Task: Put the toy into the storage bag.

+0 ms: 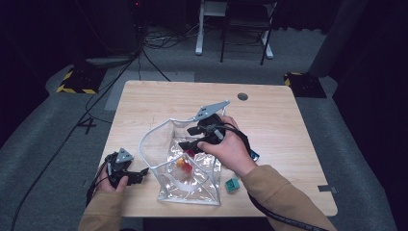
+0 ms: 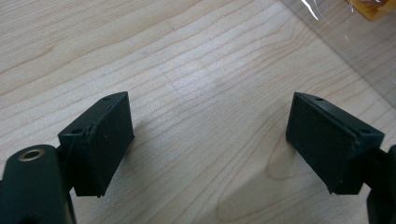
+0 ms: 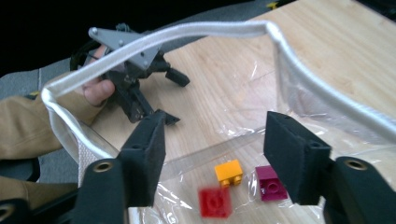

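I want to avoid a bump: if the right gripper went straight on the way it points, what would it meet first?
Probably the red brick lying on the floor of the clear bag. The right gripper, jaws open and empty, points down into the bag; depth is unclear.

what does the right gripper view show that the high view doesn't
Right gripper view alone: three separate bricks inside the clear bag, orange brick, magenta brick and red brick, with the right tongs open above them. High view alone: a teal block on the table outside the bag, and the floor beyond. Both: the bag and the left tongs.
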`<state>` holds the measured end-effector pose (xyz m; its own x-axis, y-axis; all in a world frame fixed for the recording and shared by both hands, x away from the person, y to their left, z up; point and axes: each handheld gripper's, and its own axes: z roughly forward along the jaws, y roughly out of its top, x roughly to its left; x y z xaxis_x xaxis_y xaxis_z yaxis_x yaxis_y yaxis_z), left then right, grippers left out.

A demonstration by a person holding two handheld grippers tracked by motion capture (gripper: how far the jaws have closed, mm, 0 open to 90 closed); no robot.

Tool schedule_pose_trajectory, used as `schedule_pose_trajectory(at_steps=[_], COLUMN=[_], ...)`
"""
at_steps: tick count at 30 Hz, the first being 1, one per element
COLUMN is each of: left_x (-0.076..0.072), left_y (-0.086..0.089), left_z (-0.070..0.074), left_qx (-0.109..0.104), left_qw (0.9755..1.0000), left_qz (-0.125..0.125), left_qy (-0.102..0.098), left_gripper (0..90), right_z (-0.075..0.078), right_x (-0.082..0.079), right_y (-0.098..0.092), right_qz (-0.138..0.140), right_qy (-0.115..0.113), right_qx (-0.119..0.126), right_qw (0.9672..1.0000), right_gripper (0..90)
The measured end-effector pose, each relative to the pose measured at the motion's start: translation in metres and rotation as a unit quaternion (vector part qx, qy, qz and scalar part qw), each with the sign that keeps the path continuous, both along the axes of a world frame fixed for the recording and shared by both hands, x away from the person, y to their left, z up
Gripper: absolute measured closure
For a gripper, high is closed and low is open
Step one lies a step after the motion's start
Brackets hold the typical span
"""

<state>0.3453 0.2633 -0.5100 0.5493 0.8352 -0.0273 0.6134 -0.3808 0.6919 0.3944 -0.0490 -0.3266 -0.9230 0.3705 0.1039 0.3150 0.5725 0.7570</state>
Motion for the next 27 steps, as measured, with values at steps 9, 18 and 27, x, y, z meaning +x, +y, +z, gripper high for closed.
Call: schedule_pose_trajectory(at_steps=[9,18,27], left_x=[0.000,0.000,0.000], left_y=[0.000,0.000,0.000], left_z=[0.000,0.000,0.000], left_qx=[0.000,0.000,0.000], left_qw=[1.0000,1.0000,1.0000], left_qz=[0.000,0.000,0.000], left_qy=[0.000,0.000,0.000], left_gripper=[15.2,15.2,15.1], right_z=[0.026,0.041,0.046], right_x=[-0.007,-0.015,-0.021], right_y=[-0.025,-0.056,-0.097], right_qz=[-0.018,-0.041,-0.077], right_qy=[-0.032,-0.054,-0.066], right_qx=[0.032,0.044,0.050], right_qw=[0.9988,0.9967,0.9936], right_gripper=[36.1,35.9,35.7])
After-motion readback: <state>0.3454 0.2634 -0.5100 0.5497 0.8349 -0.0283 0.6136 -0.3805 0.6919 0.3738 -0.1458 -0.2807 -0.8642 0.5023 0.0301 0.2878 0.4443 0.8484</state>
